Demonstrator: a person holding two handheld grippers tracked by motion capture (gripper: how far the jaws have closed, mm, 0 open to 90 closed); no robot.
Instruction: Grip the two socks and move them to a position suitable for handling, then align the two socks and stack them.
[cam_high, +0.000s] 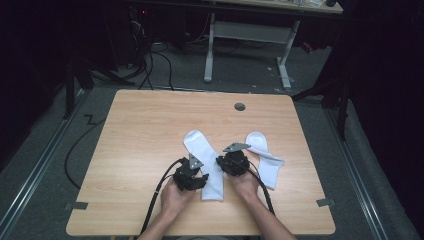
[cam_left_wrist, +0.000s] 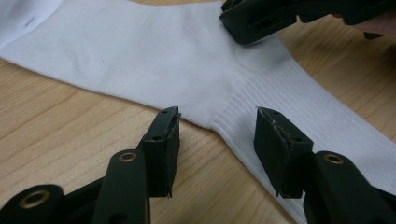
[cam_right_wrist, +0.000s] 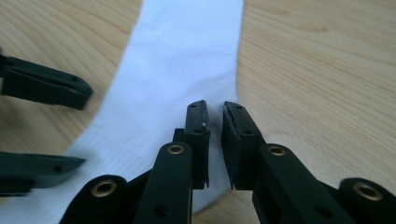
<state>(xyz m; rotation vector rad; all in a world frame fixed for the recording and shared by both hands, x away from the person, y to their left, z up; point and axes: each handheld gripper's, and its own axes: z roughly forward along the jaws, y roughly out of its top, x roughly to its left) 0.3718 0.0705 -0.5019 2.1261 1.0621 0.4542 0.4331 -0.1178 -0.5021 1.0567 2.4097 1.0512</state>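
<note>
- A white sock (cam_high: 205, 162) lies flat near the middle of the wooden table (cam_high: 145, 150), toe pointing away from the person and ribbed cuff toward them. Both grippers work at it.
- In the left gripper view the sock (cam_left_wrist: 154, 60) spreads across the wood, its ribbed band running down to the right.
- The left gripper (cam_left_wrist: 217, 140) stands at the sock's near edge with its jaws wide apart; one jaw is over bare wood, the other over the ribbed band, and nothing is pinched between them.
- From above, the left gripper (cam_high: 192, 176) sits at the sock's left side, held in the person's left hand (cam_high: 172, 196).
- The right gripper (cam_right_wrist: 215, 137) is over the sock's right edge (cam_right_wrist: 182, 65), its jaws drawn almost together with only a thin slit between the pads. Whether cloth is caught in that slit I cannot tell.
- From above, the right gripper (cam_high: 231, 161) sits at the sock's right side, in the right hand (cam_high: 245, 184).
- A second white sock (cam_high: 264, 157) lies to the right, apart from the first.
- A small round hole cover (cam_high: 240, 106) is set near the table's far edge.
</note>
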